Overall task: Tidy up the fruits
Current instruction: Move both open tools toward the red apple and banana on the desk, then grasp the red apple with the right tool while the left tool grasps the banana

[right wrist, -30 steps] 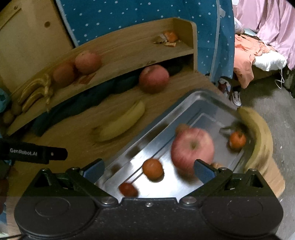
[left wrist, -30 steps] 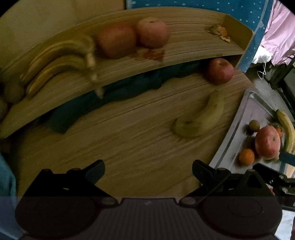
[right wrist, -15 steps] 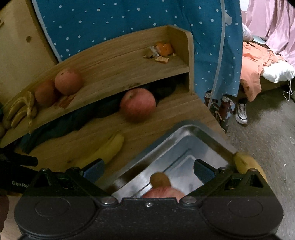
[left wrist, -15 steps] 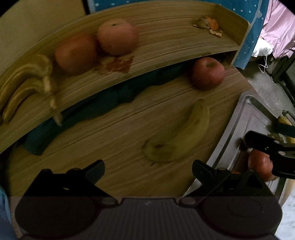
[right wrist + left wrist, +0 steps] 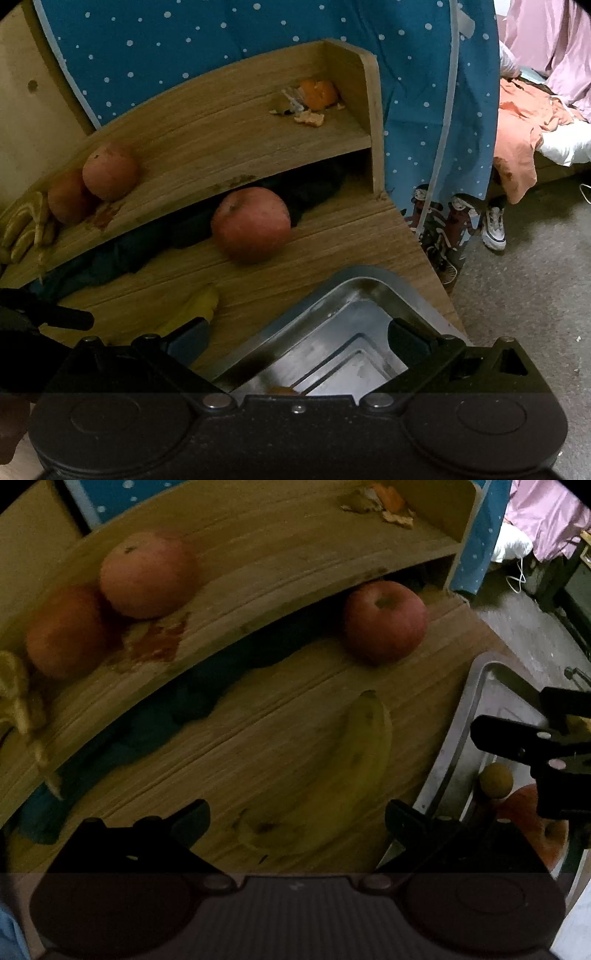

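**Now the left hand-held gripper closes in on the loose banana**

Seen from the left wrist, the left hand-held gripper (image 5: 297,812) has its fingers spread apart and empty. The banana (image 5: 332,782) on the wooden surface (image 5: 258,746) now lies just ahead, between the fingertips; a second ago it sat well ahead and off to the right. That approach suggests the banana is the next fruit to be picked up. Further ahead and slightly right, an apple (image 5: 384,622) rests on the surface at the foot of the shelf (image 5: 280,572), which carries two more apples (image 5: 147,579) ahead-left. Far right, the right hand-held gripper (image 5: 532,738) hangs over the metal tray (image 5: 465,720).

From the right wrist, that right hand-held gripper (image 5: 297,334) is likewise open and holds nothing. It has drawn back along the tray (image 5: 343,284): the fruits that filled its view a second ago have slipped beneath it, leaving only the tray's far corner ahead. The apple (image 5: 253,223) stands ahead-left on the surface (image 5: 332,236), the banana tip (image 5: 199,302) near the left finger. Judging by this, the tray fruits wait while the left side works.
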Available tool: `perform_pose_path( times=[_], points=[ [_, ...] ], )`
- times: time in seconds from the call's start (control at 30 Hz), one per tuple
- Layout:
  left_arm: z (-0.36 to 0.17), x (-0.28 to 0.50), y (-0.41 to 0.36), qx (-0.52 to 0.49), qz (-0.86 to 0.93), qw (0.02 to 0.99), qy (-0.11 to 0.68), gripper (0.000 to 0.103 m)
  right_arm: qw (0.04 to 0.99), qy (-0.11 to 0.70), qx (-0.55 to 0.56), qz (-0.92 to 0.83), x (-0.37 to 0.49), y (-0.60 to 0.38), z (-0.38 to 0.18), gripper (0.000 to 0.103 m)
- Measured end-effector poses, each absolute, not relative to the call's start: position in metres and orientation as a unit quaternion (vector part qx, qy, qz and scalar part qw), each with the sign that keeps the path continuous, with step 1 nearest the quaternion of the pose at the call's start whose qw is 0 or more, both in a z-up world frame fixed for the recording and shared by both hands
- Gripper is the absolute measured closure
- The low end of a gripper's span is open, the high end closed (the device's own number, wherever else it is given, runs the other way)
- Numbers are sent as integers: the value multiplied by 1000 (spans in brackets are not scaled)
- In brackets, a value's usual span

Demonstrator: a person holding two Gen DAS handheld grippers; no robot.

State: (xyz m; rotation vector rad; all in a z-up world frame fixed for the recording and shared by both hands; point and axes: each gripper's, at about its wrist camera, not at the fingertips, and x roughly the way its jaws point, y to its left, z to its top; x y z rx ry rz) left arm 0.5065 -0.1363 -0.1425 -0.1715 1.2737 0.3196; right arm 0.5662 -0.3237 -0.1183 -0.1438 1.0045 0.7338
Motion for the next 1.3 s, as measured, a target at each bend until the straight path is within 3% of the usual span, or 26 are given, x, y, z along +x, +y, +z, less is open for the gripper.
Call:
perform_pose_path(
  times=[1.13, 1.3],
  points=[
    [-169, 517, -138, -87, 148, 779, 603, 0, 784, 458, -107, 405, 604, -266, -131, 1],
    [-169, 517, -142, -82, 144, 779, 605, 6, 782, 450, -114, 415, 606, -256, -130, 1]
  ],
)
